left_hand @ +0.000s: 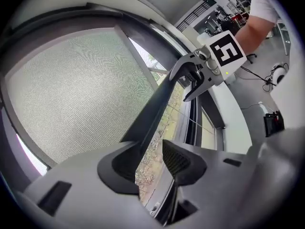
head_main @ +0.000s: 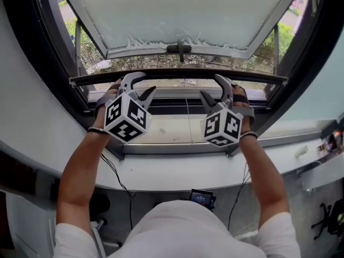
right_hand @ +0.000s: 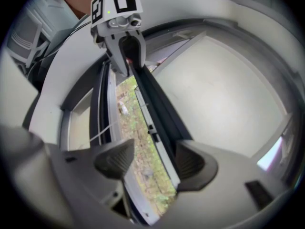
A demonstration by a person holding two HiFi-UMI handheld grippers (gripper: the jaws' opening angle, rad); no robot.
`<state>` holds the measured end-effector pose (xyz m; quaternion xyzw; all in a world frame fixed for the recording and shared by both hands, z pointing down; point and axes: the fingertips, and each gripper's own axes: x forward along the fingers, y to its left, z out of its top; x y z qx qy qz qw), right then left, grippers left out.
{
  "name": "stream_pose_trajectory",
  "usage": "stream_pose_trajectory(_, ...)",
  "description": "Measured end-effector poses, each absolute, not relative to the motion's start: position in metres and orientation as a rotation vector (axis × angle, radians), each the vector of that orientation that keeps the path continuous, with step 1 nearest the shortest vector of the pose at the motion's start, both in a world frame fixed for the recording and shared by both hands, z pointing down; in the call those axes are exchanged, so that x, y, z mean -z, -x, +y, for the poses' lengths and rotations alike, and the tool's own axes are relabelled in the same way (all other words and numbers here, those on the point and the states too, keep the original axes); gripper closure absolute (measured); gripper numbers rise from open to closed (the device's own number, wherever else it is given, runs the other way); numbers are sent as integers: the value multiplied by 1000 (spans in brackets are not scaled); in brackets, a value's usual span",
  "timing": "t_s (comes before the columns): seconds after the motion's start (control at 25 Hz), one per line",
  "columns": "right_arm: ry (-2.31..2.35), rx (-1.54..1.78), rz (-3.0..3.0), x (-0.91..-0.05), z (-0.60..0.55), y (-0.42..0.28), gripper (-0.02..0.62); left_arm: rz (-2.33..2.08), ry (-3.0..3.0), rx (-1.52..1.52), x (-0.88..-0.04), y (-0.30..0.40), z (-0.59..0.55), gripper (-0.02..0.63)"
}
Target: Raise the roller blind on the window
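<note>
Left gripper first: jaws standing moderately apart, and the roller blind's dark bottom bar runs right in between them. The bar sits tight against the left-hand pad, and there's daylight and leafy ground showing in the gap to the other pad, so it's hooked round the bar and not clamped.

Over to the right gripper, and it's the mirror picture. Its jaws are parted about as far, with the bar lying along the right-hand pad and open space beside it.

From above, both tools are up at the same height. The left gripper and right gripper each have one curved jaw over the bar and one beneath it, well apart from each other along its length. Each gripper view catches its partner further down the bar: the right gripper and the left gripper.

Above the bar spreads the blind's pale mesh, covering the upper window. Through it the head view shows an open window sash with its dark handle, and greenery outside.

Below the bar there's a strip of uncovered glass, then the white sill. A thin cord hangs down the middle of the opening.

The left hand and right hand grip the tools, forearms stretched forward, with the marker cubes facing up
</note>
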<state>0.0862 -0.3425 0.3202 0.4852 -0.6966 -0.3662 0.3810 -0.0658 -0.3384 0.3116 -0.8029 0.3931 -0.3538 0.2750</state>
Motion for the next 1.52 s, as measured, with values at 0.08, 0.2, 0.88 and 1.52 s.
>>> stream_pose_trajectory(0.08, -1244, 940, -1779, -316, -343, -86, 308, 1056, 2153, 950, -308, 66, -338, 455)
stream_pose_trajectory(0.2, -1256, 951, -1786, -308, -343, -86, 308, 1058, 2139, 941, -300, 65, -339, 456)
stream_pose_trajectory(0.88, -1354, 1023, -1819, -248, -346, -85, 308, 1086, 2077, 863, -242, 66, -343, 456)
stream_pose_trajectory(1.52, -1402, 1077, -1832, -214, -346, -85, 308, 1091, 2053, 812, -209, 66, -344, 456)
